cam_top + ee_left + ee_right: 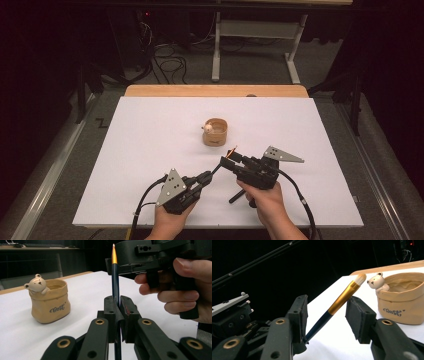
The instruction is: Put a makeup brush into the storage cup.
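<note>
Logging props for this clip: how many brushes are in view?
1: a brush clamped in the left tool, its gold ferrule between the right tool's open jaws, near the bear pot.

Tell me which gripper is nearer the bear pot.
Right. The right gripper sits just below-right of the bear pot, jaws open around the brush; the left gripper, shut on the brush handle, lies farther back.

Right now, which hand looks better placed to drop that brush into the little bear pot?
Probably the left: the left gripper already clamps the brush, while the right gripper stands open around it.
</note>
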Demonstrator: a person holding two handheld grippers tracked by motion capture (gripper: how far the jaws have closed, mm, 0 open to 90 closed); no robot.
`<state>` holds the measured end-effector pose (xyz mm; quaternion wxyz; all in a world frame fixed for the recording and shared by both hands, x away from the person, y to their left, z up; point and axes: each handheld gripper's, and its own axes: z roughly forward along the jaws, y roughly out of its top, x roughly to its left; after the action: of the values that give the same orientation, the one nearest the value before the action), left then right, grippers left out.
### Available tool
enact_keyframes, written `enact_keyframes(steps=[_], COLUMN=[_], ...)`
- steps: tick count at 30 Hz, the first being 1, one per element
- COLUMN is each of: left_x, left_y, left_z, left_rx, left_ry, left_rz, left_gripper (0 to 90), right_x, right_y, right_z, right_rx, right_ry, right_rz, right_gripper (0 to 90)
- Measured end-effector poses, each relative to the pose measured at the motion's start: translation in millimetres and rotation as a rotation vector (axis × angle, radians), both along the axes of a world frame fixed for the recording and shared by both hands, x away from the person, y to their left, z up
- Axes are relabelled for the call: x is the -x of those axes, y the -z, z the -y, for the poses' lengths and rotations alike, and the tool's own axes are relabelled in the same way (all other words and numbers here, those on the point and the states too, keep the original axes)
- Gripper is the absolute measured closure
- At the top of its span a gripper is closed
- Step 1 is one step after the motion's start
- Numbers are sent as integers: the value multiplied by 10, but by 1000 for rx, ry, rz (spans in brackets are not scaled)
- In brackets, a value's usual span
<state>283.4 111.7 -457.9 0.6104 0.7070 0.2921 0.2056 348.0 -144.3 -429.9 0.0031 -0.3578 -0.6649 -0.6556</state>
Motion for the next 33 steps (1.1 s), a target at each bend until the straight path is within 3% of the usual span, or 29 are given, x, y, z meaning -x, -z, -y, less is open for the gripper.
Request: enact_keyframes(steps=[13, 33], left_x=[3, -9], left_y=[6, 28], left_z=[20, 45], left_rx=[-5, -18], left_ry=[7, 13], left_rz=[1, -7], left_gripper=[845, 845], right_x=[-25, -26], right_y=[25, 27], right_z=[-5, 15], right_rx=[-24, -33], right_ry=[-27, -28], right_rz=[-45, -59], right_gripper=[611, 772])
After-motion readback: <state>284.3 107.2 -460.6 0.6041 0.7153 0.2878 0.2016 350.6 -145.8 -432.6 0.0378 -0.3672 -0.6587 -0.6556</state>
